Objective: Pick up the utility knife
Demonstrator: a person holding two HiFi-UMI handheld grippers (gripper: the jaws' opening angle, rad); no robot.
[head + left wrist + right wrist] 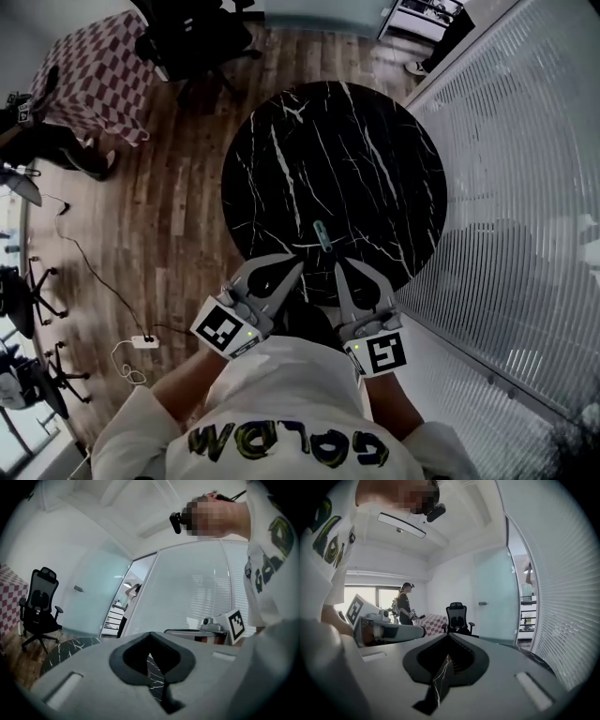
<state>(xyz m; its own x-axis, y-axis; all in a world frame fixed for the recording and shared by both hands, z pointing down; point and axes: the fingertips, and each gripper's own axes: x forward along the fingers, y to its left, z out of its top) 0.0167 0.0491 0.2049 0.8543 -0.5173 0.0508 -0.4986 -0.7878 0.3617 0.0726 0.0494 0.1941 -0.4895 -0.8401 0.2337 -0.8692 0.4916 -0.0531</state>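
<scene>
A small teal utility knife (pixel 323 235) lies on the round black marble table (pixel 375 159), close to its near edge. Both grippers hover just short of that edge, on my side of the knife. My left gripper (pixel 297 267) sits below-left of the knife with its jaws together and nothing in them. My right gripper (pixel 339 269) sits below-right of it, also shut and empty. In the left gripper view the closed jaws (pixel 151 641) fill the lower frame, with the other gripper's marker cube (pixel 236 624) to the right. The right gripper view shows its shut jaws (pixel 447 641). Neither gripper view shows the knife.
A wall of white blinds (pixel 525 187) runs along the right of the table. On the wooden floor to the left are a black office chair (pixel 187 42), a checkered-cloth table (pixel 94 75) and a power strip with cable (pixel 145 342). A person (pixel 404 604) stands far off.
</scene>
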